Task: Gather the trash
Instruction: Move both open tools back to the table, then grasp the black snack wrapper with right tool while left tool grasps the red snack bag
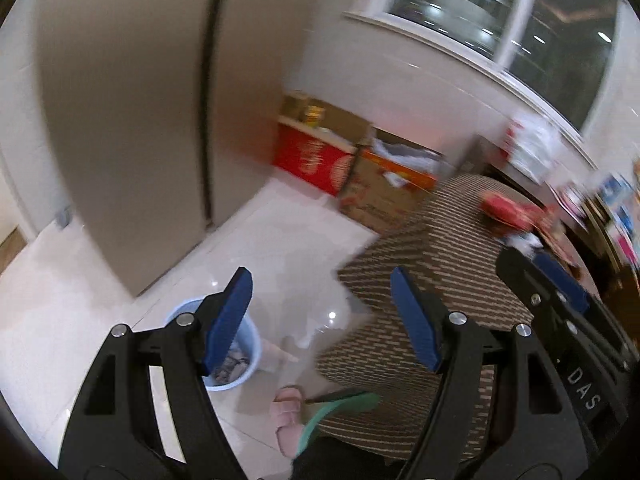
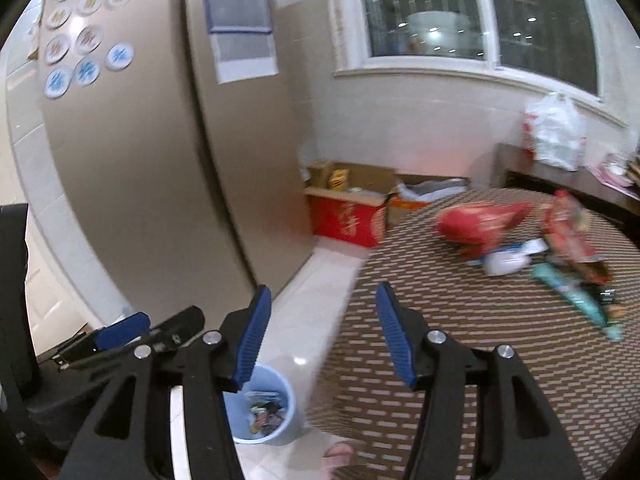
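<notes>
Blue-padded, the left gripper [image 1: 320, 320] hangs with jaws apart and empty above a blue bin [image 1: 224, 344] on the floor, beside the counter [image 1: 440, 280]; a pink slipper [image 1: 289, 416] shows below.

From the right wrist, the right gripper [image 2: 320, 336] also gapes empty. Wrappers [image 2: 568, 256] and a red bag [image 2: 480, 224] lie on the counter's far side, and the bin [image 2: 260, 412] holds trash.

Both wrist views look down, sharing the bin [image 1: 230, 354] and table [image 2: 500, 320].
</notes>
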`<state>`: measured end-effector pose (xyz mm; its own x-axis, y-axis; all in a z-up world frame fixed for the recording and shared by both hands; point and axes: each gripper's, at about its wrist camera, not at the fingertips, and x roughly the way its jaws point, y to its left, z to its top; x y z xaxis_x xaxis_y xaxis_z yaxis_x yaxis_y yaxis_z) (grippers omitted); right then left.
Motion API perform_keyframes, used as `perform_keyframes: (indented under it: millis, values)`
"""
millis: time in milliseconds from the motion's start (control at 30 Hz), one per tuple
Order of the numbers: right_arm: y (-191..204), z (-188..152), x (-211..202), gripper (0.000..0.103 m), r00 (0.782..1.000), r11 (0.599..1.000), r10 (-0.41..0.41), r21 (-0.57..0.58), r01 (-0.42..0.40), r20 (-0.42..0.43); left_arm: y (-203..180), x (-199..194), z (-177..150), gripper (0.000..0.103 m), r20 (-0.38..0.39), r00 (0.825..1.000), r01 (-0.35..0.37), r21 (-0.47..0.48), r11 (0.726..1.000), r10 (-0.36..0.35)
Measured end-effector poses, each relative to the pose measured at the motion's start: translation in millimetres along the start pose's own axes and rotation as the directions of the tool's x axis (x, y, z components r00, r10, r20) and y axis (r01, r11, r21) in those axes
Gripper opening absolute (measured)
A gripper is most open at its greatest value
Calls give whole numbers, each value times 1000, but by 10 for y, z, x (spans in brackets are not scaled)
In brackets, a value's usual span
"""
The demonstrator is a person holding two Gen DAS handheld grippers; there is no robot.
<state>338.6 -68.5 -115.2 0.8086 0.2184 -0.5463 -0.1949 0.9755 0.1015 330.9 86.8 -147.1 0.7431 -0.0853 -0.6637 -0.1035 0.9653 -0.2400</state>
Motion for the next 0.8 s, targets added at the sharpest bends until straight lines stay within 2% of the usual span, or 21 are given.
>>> perform_keyframes:
  millis: [100, 233, 500, 633, 800]
  values:
    - [-377, 13, -172, 57, 998, 998, -53, 25, 52, 19, -406, 34, -3, 72, -15, 998, 56, 51, 997, -56]
    - [-916, -6, -341, 59, 990, 989, -136, 67, 134, 24, -922, 75, -65, 72, -27, 996, 85, 140, 987, -82]
    - [-1845, -193, -493, 62, 964, 952, -267, 149, 267, -21, -1910, 366, -197, 74, -93, 986, 158, 284, 946, -136]
    - [-2231, -246, -468, 68, 948, 932, -314, 173, 318, -53, -2276, 528, -247, 74, -101, 986, 157, 341, 927, -130]
    - [-2652, -279, -289, 69, 938, 914, -325, 212, 345, -124, -2566, 749, -235, 74, -104, 989, 139, 386, 912, -107]
